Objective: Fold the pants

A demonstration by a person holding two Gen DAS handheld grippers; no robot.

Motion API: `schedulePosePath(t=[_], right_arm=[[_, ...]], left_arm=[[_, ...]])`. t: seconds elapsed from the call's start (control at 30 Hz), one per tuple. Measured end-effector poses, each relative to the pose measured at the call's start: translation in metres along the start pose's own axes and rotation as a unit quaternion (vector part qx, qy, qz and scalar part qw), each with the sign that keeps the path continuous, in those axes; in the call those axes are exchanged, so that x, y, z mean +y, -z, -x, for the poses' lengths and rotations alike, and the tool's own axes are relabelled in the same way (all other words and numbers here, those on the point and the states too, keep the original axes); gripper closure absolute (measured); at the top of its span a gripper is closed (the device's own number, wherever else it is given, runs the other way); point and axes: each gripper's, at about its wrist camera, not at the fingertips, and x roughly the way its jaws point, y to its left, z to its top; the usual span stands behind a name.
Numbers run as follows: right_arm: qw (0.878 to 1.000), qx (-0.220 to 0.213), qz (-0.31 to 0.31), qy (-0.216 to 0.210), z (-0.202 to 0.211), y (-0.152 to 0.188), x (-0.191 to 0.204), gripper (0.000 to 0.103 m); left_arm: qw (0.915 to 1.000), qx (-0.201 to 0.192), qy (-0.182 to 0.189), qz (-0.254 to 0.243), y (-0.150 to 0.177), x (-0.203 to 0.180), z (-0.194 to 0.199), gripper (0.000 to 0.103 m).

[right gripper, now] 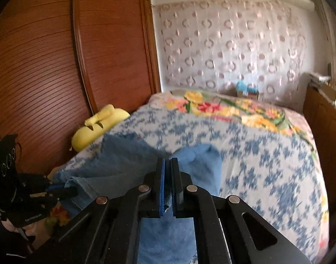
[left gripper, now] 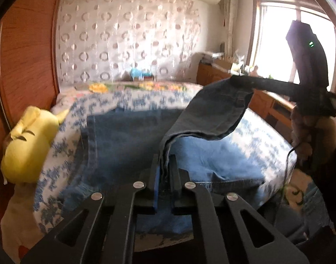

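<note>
Denim pants, pinched, both grippers

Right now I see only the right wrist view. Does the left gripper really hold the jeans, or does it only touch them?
Observer: It holds them. In the left wrist view the left gripper is shut on a folded edge of the jeans, with layers of denim between its pads.
Operator: Does the cloth between the two grippers lie on the bed?
Observer: No. It hangs clear of the bed cover as a band that slopes up to the right gripper.
Operator: What stands beyond the right gripper on that side?
Observer: A bright window.
</note>
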Motion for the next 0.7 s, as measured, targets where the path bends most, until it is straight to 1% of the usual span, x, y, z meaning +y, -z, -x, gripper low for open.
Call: schedulePosePath(t=[0.13, 0.23, 0.37, 0.5, 0.7], right_arm=[[1.000, -0.018, 0.023, -0.005, 0.004, -0.014, 0.004, 0.099], [0.999, -0.031, 0.041, -0.008, 0.008, -0.032, 0.013, 0.099], [0.998, -0.032, 0.050, -0.026, -0.003, -0.051, 0.027, 0.099], [0.997, -0.011, 0.061, -0.045, -0.044, -0.060, 0.035, 0.099], [0.995, 0.039, 0.075, -0.055, -0.113, -0.068, 0.045, 0.099]], left_arm=[[0.9997, -0.023, 0.006, 0.001, -0.011, -0.002, 0.021, 0.096], [0.9994, -0.034, -0.001, 0.003, -0.019, 0.000, 0.037, 0.096], [0.9991, -0.040, -0.011, 0.009, -0.020, 0.010, 0.051, 0.096], [0.9991, -0.023, -0.028, 0.024, -0.008, 0.032, 0.044, 0.097], [0.9984, 0.013, -0.032, 0.045, 0.018, 0.051, 0.023, 0.097]])
